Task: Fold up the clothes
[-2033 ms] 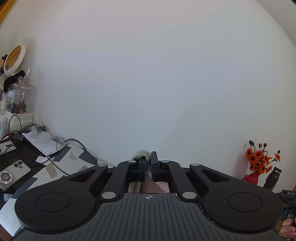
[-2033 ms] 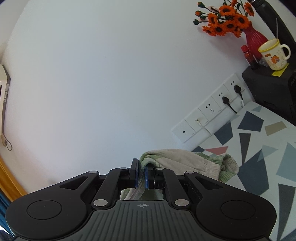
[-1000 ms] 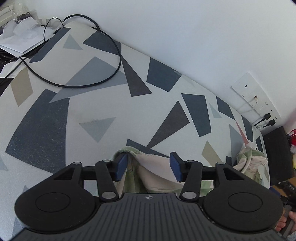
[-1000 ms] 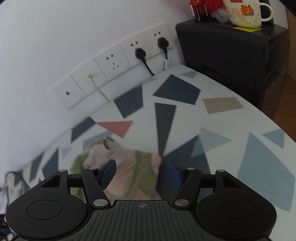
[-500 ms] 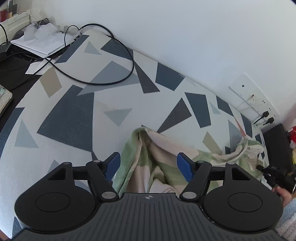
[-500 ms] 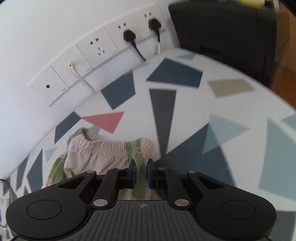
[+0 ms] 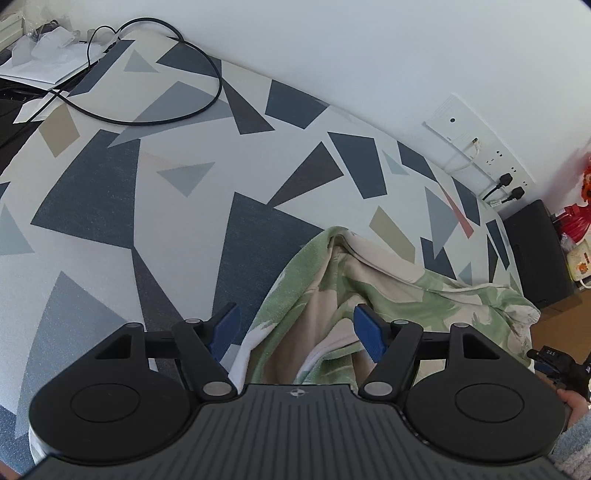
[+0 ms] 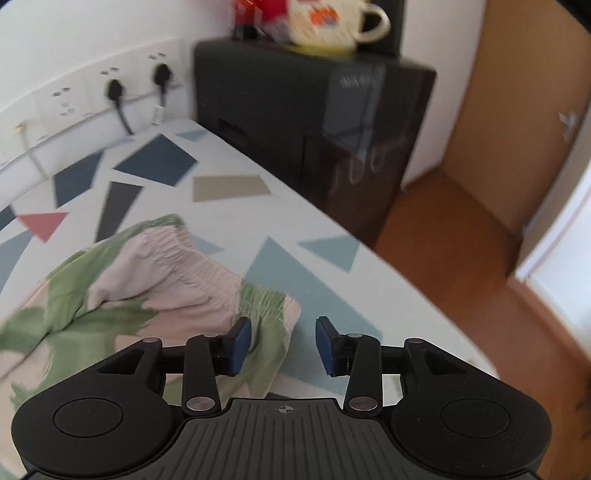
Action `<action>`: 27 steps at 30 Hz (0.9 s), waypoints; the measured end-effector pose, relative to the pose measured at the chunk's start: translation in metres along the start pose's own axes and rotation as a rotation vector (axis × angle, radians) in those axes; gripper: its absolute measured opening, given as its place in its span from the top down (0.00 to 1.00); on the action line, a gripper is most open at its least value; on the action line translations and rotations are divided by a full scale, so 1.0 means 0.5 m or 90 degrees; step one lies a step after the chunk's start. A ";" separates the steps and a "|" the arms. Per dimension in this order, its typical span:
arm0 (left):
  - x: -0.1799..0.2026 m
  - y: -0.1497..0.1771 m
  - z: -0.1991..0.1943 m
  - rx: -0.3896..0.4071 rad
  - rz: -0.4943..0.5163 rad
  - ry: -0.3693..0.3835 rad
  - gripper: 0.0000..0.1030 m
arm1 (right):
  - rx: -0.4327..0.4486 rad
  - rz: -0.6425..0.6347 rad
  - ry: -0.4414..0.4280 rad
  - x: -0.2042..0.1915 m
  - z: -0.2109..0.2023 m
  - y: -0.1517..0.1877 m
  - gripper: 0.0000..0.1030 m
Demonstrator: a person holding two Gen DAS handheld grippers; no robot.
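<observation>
Shorts [image 7: 388, 291] in a green and beige leaf print lay crumpled on a desk [image 7: 147, 206] covered in a white cloth with blue, grey and tan triangles. Seen from the left wrist, the left gripper [image 7: 297, 332] hovered low over one end of the garment with its jaws spread wide; the blue pads [image 7: 369, 332] stood on either side of a fold of fabric without pinching it. A black cable [image 7: 177, 114] looped across the far part of the desk, and white papers [image 7: 40, 59] sat at the far left corner.

From the right wrist, the right gripper [image 8: 283, 345] also had its jaws wide apart and held nothing. Its left pad was over the gathered elastic waistband [image 8: 207, 273] edge, while the right pad was over bare desk. Beyond stood a black cabinet [image 8: 303, 110] with a mug [image 8: 332, 22] on top, and wall sockets [image 8: 122, 85] with two black plugs.
</observation>
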State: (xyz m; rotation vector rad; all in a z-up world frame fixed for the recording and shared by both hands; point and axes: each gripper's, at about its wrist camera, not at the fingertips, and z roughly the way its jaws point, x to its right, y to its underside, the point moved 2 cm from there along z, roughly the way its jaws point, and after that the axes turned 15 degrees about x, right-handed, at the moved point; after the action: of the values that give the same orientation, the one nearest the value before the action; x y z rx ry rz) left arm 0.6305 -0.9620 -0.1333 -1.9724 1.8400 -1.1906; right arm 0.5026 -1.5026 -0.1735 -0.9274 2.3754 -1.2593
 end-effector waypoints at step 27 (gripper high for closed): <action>-0.037 0.197 -0.123 -0.040 0.228 -0.182 0.91 | -0.019 -0.211 -0.343 -0.365 -0.063 0.105 0.27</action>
State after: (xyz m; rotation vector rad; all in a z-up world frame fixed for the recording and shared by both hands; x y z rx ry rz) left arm 0.5183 -0.9433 -0.1623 -1.6433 1.9827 -0.7165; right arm 0.6013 -1.3401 -0.2054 -1.4962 1.8723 -0.9176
